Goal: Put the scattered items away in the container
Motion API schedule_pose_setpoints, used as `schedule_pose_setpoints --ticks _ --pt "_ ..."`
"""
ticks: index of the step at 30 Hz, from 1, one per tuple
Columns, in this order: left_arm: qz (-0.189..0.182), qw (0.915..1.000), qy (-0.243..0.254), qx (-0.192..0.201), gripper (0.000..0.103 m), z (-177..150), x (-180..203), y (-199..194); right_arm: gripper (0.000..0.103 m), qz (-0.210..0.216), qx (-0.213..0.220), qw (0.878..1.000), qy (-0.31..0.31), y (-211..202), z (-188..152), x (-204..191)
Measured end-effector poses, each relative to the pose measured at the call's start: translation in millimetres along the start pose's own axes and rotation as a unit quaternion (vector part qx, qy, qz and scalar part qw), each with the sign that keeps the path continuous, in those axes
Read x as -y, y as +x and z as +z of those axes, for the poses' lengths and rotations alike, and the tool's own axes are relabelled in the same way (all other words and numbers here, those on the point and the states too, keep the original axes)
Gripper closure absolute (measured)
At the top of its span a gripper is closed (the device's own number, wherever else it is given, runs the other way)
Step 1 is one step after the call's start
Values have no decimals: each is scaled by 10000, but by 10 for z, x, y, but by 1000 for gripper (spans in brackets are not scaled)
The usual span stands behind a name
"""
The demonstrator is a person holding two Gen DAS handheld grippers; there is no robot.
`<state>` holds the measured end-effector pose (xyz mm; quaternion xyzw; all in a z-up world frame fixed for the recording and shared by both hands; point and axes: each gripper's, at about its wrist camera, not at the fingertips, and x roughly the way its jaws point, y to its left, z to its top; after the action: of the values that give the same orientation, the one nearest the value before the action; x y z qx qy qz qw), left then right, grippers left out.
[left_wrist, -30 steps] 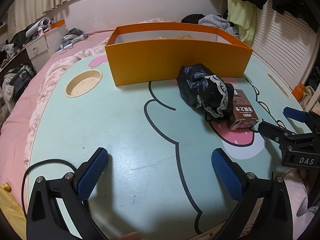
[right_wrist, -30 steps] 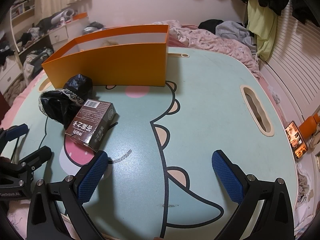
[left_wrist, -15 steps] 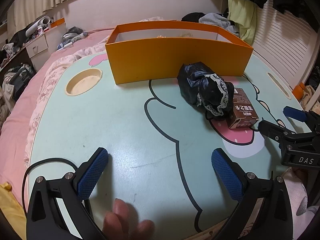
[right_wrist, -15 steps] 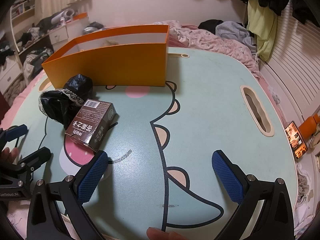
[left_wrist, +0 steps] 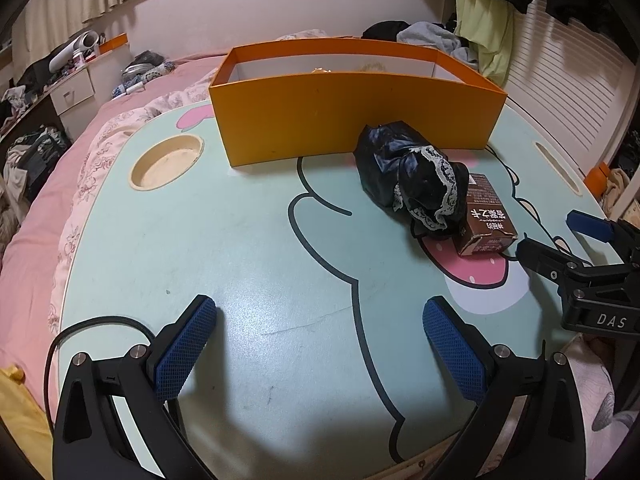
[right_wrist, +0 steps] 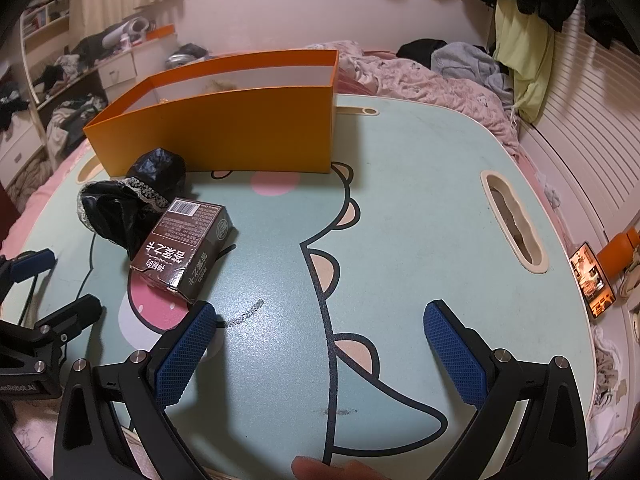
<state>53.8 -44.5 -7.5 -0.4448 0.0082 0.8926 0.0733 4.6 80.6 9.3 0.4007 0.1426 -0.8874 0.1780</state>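
Note:
An orange open box [left_wrist: 352, 120] [right_wrist: 224, 136] stands at the far side of the pale green cartoon lap table [left_wrist: 240, 240] [right_wrist: 408, 200]. In front of it lies a black lace-trimmed pouch [left_wrist: 412, 176] [right_wrist: 128, 200], and a brown carton [left_wrist: 486, 220] [right_wrist: 184, 248] rests against it. My left gripper [left_wrist: 320, 344] hovers open over bare table near the front edge. My right gripper [right_wrist: 320, 344] is open too, its left finger just short of the carton. In the left wrist view the right gripper [left_wrist: 560, 236] sits beside the carton.
A round cup recess [left_wrist: 168, 162] lies left of the box, a handle slot [right_wrist: 514, 220] at the table's right. A black cable [left_wrist: 96, 324] runs by my left finger. Pink bedding [left_wrist: 48, 200] surrounds the table; a phone [right_wrist: 592, 280] and orange bottle [right_wrist: 618, 252] lie right. A fingertip [right_wrist: 320, 468] shows below.
Both grippers have barely moved. The hand seen at the bottom of the left wrist view half a second ago has gone; a fingertip remains at the bottom of the right wrist view.

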Motion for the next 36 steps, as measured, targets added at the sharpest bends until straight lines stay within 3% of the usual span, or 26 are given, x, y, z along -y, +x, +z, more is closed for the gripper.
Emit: schedule_pose_setpoints --ticks 3,6,8,10,13,22,23,25,26,27,28,30,33,36 --pt "-390 9992 -85 12 0 35 -8 -82 0 25 11 10000 13 -6 -1 3" --pt "-634 9935 -415 851 0 95 -68 -446 0 37 15 10000 15 -7 7 6" --pt "-746 9901 -407 1117 0 194 -72 -584 0 32 15 10000 12 -7 8 7" --pt "-962 9882 -504 1084 0 337 -76 -592 0 35 16 10000 17 -8 9 9" --pt "-1271 9866 -741 712 0 503 -53 -396 0 34 15 10000 14 -8 8 -1" --pt "-899 9943 -143 548 0 681 277 -171 0 32 18 10000 15 -7 6 0" --pt "-776 9960 -46 431 4 694 307 -116 0 34 17 10000 16 -6 6 2" --pt "-689 9974 94 201 21 696 331 -12 0 34 19 10000 16 -7 6 0" --pt "-734 9971 176 63 39 684 340 48 0 34 20 10000 14 -6 5 0" --pt "-876 9958 242 -116 55 653 332 117 0 33 20 10000 11 -6 6 -3" --pt "-1134 9934 118 -142 56 636 277 140 0 32 20 10000 11 -6 5 -4" --pt "-1418 9895 -227 -146 71 601 146 107 0 36 36 10000 17 -7 6 -5" --pt "-1583 9855 -530 293 71 494 -29 -122 0 49 42 10000 -5 -5 19 -13" --pt "-1432 9851 -622 721 71 345 -173 -418 0 70 -92 9999 -53 7 69 -26"
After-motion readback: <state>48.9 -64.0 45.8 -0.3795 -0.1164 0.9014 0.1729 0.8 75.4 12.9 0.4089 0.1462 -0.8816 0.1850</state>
